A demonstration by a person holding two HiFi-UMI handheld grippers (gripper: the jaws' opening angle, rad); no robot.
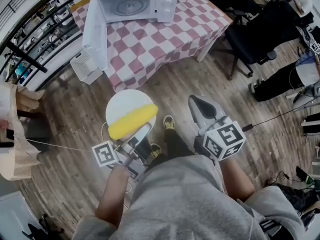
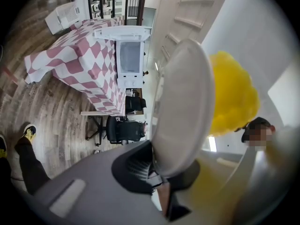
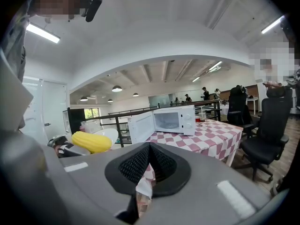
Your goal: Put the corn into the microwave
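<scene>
A yellow corn cob lies on a round white plate. My left gripper is shut on the plate's near rim and carries it over the wooden floor. In the left gripper view the plate stands edge-on between the pads, with the corn behind it. My right gripper hangs beside it on the right, shut and empty. The white microwave stands on the checked table ahead, its door swung open to the left. The right gripper view shows the microwave and the corn.
A black office chair stands right of the table, and a person's dark-clad legs stretch out further right. A white crate sits by the table's left corner, with a railing beyond. A cable runs across the floor.
</scene>
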